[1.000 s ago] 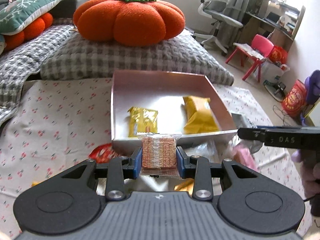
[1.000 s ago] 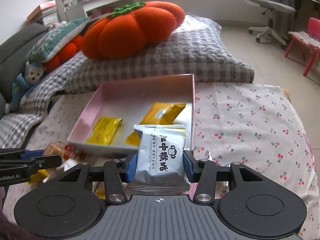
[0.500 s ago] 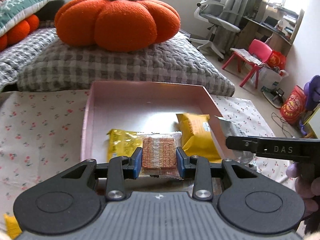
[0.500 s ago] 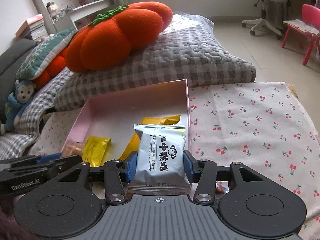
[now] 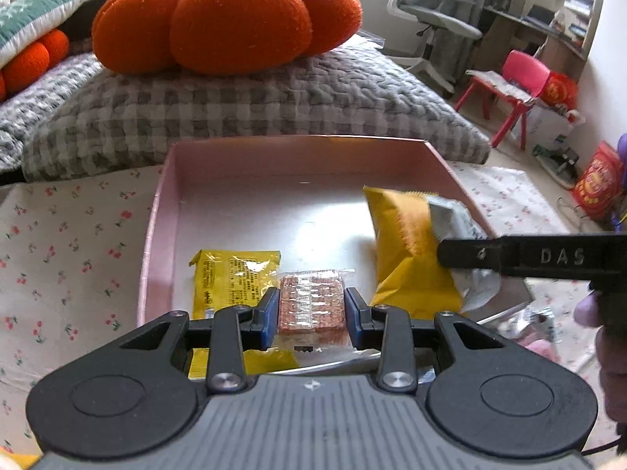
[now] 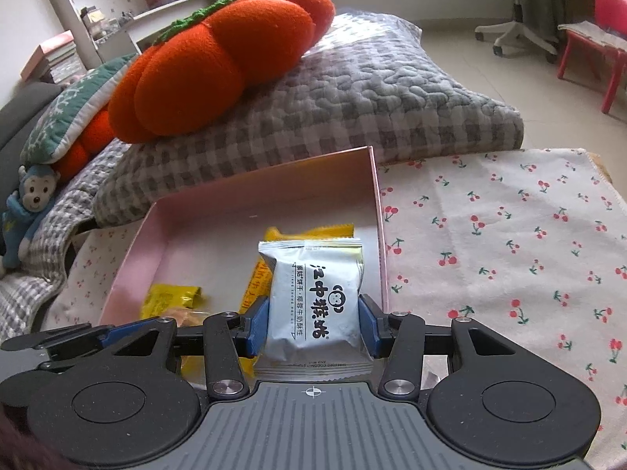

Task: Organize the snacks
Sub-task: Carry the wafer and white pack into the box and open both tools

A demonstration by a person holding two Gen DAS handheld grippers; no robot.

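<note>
A pink box (image 5: 158, 231) (image 6: 378, 211) sits on the cherry-print cloth. Inside lie a flat yellow packet (image 5: 231, 274) (image 6: 170, 297) and a puffy yellow packet (image 5: 403, 250) (image 6: 313, 232). My left gripper (image 5: 312, 311) is shut on a clear-wrapped orange cracker pack (image 5: 311, 305), held over the box's near edge beside the flat yellow packet. My right gripper (image 6: 313, 327) is shut on a white biscuit packet (image 6: 315, 301) with black lettering, held over the box's right side above the puffy packet. That gripper shows in the left wrist view (image 5: 490, 254), with the white packet (image 5: 454, 219).
A grey checked cushion (image 5: 254, 94) with an orange pumpkin pillow (image 5: 231, 15) lies just behind the box. The cherry-print cloth (image 6: 509, 235) stretches to the right. More wrappers (image 5: 537, 321) lie near the box's front right corner. A red chair (image 5: 517, 82) and office chair stand beyond.
Both grippers have moved forward over the box with their packets still held. The white packet now hangs over the puffy yellow packet, the cracker pack over the box's near side.
</note>
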